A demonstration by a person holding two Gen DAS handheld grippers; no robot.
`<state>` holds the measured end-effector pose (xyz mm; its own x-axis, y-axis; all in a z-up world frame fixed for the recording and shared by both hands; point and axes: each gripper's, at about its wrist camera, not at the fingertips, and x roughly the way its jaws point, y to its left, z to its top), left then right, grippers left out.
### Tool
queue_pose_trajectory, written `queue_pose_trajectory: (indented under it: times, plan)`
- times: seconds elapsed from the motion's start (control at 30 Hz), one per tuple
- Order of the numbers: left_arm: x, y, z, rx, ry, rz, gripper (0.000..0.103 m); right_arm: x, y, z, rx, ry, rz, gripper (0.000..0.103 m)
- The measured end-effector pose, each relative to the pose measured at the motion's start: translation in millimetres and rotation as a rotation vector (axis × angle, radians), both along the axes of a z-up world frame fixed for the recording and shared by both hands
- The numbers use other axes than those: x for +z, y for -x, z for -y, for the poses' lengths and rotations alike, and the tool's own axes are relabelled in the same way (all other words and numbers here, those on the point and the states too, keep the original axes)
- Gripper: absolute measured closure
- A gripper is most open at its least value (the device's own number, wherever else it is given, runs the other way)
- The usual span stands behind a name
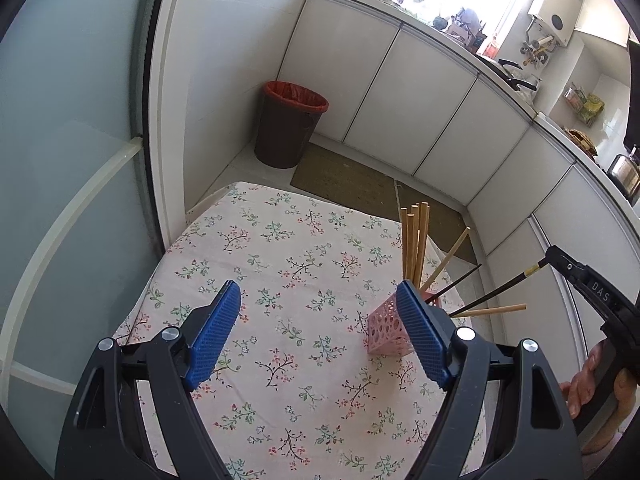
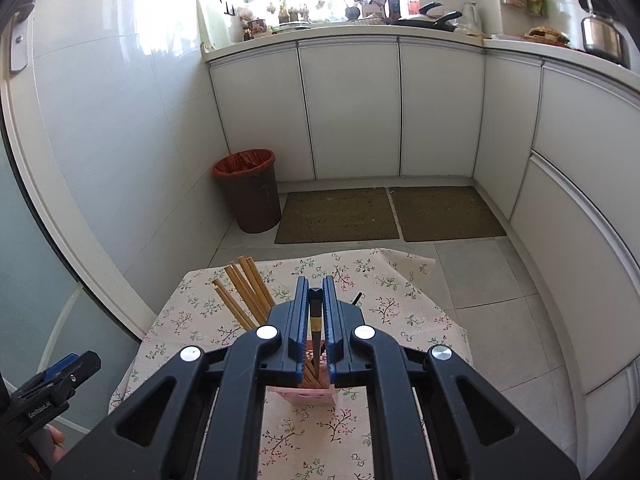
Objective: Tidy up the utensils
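A pink perforated utensil holder (image 1: 386, 330) stands on the floral tablecloth (image 1: 280, 280), with several wooden chopsticks (image 1: 416, 236) and a black one in it. My left gripper (image 1: 320, 332) is open and empty, its right finger just in front of the holder. My right gripper (image 2: 316, 320) is shut on a black chopstick (image 2: 315, 320) with a gold band, holding it above the holder (image 2: 302, 396), tip down among the wooden chopsticks (image 2: 244, 292). The right gripper also shows in the left wrist view (image 1: 560, 260), holding the black chopstick (image 1: 496, 290).
A brown bin (image 1: 288, 124) with a red liner stands on the floor beyond the table, also in the right wrist view (image 2: 250, 190). Two floor mats (image 2: 388, 214) lie before white cabinets (image 2: 352, 108). A glass door (image 1: 68, 160) is on the left.
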<state>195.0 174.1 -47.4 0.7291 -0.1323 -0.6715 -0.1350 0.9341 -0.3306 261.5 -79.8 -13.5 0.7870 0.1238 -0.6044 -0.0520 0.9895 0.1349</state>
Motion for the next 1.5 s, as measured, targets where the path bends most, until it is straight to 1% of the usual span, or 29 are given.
queue_pose_trajectory:
  times: [0.13, 0.23, 0.27, 0.3, 0.33, 0.37, 0.4, 0.47, 0.53, 0.67, 0.73, 0.83, 0.9, 1.0, 1.07, 1.1, 1.2, 1.3, 1.37, 1.43, 1.5]
  plan:
    - [3, 2, 4, -0.01, -0.005, 0.011, 0.023, -5, 4, 2, -0.001, -0.005, -0.009, 0.095]
    - [5, 4, 13, -0.024, -0.021, 0.022, 0.021, -1, 14, 7, -0.008, -0.013, 0.01, 0.094]
    - [5, 5, 15, -0.032, -0.026, 0.024, 0.02, 2, 18, 8, -0.011, -0.011, 0.021, 0.092]
    - [7, 6, 20, -0.036, -0.035, 0.028, 0.019, 4, 24, 9, -0.017, -0.008, 0.033, 0.084]
    - [9, 8, 25, -0.04, -0.052, 0.036, 0.016, 6, 30, 11, -0.024, -0.009, 0.05, 0.072]
    - [11, 11, 31, -0.044, -0.072, 0.044, 0.014, 9, 36, 13, -0.031, -0.011, 0.067, 0.065]
    - [12, 13, 36, -0.047, -0.091, 0.052, 0.012, 11, 43, 16, -0.041, -0.015, 0.082, 0.054]
    - [16, 19, 50, -0.056, -0.134, 0.07, 0.007, 13, 58, 23, -0.061, -0.019, 0.104, 0.049]
    - [20, 27, 61, -0.065, -0.162, 0.09, 0.007, 14, 71, 27, -0.077, -0.017, 0.113, 0.031]
    - [23, 40, 80, -0.092, -0.183, 0.1, 0.007, 13, 102, 39, -0.114, -0.016, 0.141, 0.022]
    - [25, 49, 91, -0.105, -0.205, 0.105, 0.007, 13, 121, 47, -0.141, -0.032, 0.165, 0.016]
    - [32, 69, 111, -0.116, -0.26, 0.163, 0.007, 14, 147, 59, -0.194, -0.057, 0.21, 0.008]
    - [36, 84, 124, -0.115, -0.295, 0.208, 0.007, 15, 162, 66, -0.222, -0.059, 0.233, 0.007]
    - [37, 105, 137, -0.094, -0.32, 0.27, 0.007, 13, 183, 75, -0.247, -0.04, 0.251, 0.007]
    - [36, 115, 145, -0.08, -0.339, 0.295, 0.007, 8, 196, 81, -0.246, -0.045, 0.251, 0.007]
    - [34, 120, 148, -0.07, -0.347, 0.299, 0.007, 4, 203, 85, -0.244, -0.051, 0.239, 0.007]
    - [27, 135, 156, -0.061, -0.336, 0.312, 0.007, -13, 221, 94, -0.258, -0.073, 0.221, 0.007]
    - [19, 146, 162, -0.045, -0.341, 0.302, 0.007, -25, 225, 94, -0.267, -0.081, 0.202, 0.007]
    - [16, 151, 164, -0.041, -0.363, 0.282, 0.007, -32, 230, 97, -0.276, -0.096, 0.195, 0.007]
    - [17, 156, 164, -0.022, -0.378, 0.282, 0.007, -36, 231, 97, -0.29, -0.092, 0.181, 0.007]
    - [19, 161, 162, 0.005, -0.373, 0.287, 0.007, -38, 233, 97, -0.293, -0.079, 0.173, 0.007]
